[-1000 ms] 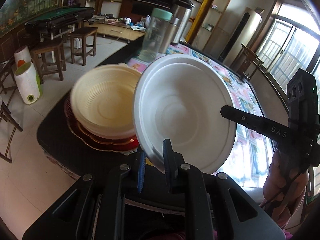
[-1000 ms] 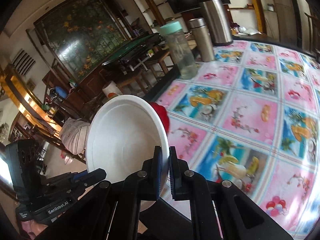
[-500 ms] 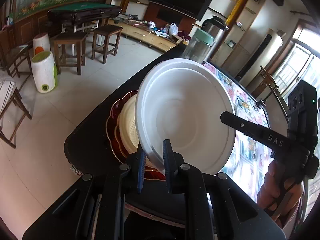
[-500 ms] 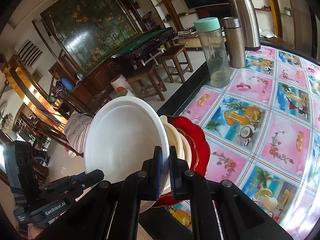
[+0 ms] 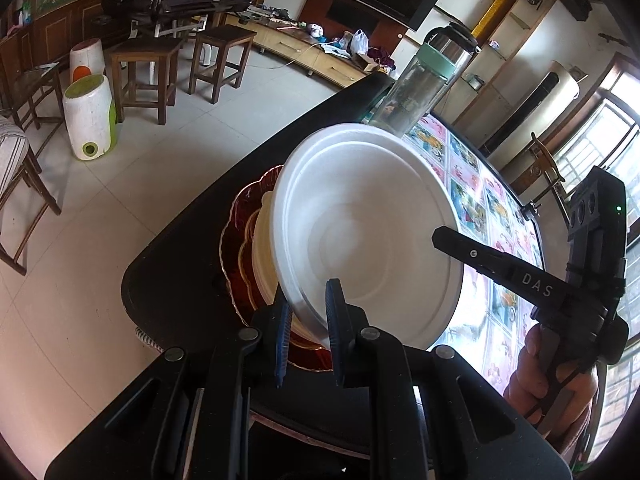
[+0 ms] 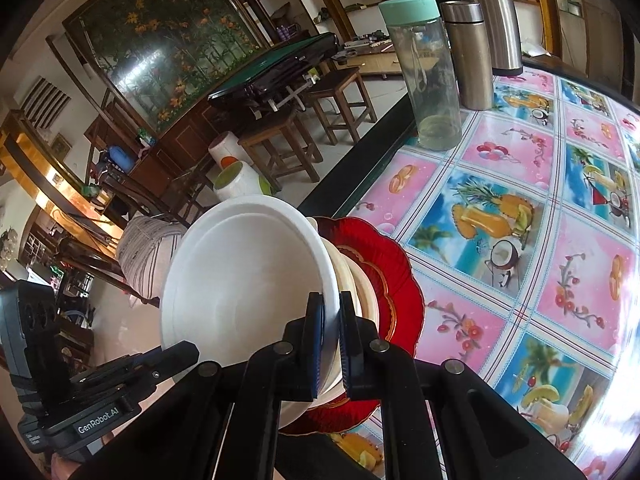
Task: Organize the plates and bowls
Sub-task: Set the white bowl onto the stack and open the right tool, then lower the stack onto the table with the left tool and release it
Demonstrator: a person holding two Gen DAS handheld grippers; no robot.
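Gripping white bowl (image 5: 372, 236) rim | both tools | above cream bowls (image 6: 362, 284)

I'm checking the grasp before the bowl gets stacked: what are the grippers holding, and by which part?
Both hold the white bowl by its rim: the left gripper and the right gripper each pinch the near edge.
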